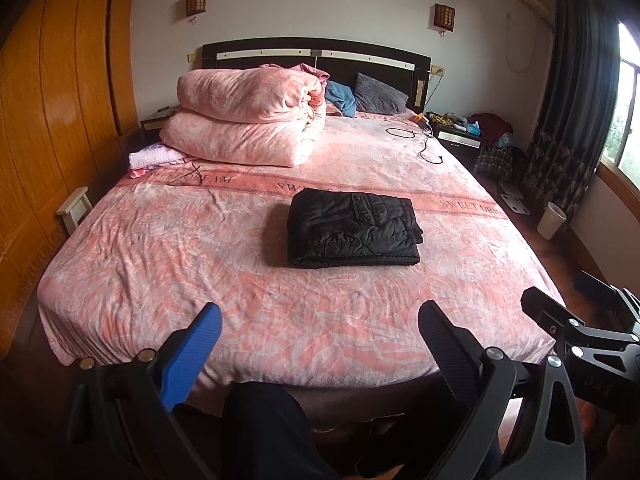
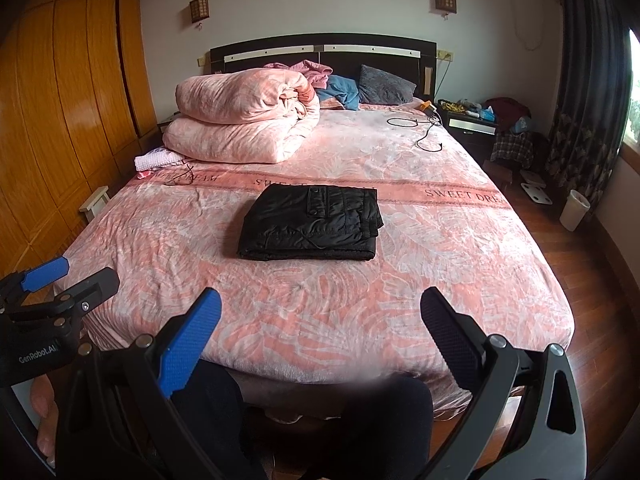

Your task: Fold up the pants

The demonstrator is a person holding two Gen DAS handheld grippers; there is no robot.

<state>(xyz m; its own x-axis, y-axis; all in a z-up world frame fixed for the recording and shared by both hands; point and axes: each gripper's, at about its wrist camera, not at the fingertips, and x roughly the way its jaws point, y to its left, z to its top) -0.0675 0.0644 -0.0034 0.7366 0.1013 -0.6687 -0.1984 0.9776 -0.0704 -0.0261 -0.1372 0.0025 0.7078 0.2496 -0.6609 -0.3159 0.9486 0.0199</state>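
Observation:
Black quilted pants (image 1: 352, 232) lie folded into a compact rectangle in the middle of the pink bed (image 1: 160, 264); they also show in the right wrist view (image 2: 312, 224). My left gripper (image 1: 320, 320) is open and empty, held back over the foot of the bed, well short of the pants. My right gripper (image 2: 320, 312) is open and empty, also at the foot of the bed. Each gripper shows in the other's view: the right one (image 1: 560, 316) at the right edge, the left one (image 2: 72, 276) at the left edge.
A folded pink duvet (image 1: 248, 120) is stacked at the head left, with pillows (image 1: 380, 94) and a black cable (image 1: 424, 140) to the right. A wooden wardrobe (image 1: 52, 100) lines the left wall. A nightstand (image 1: 456, 128), a white bin (image 1: 552, 220) and a curtain (image 1: 568, 92) stand right.

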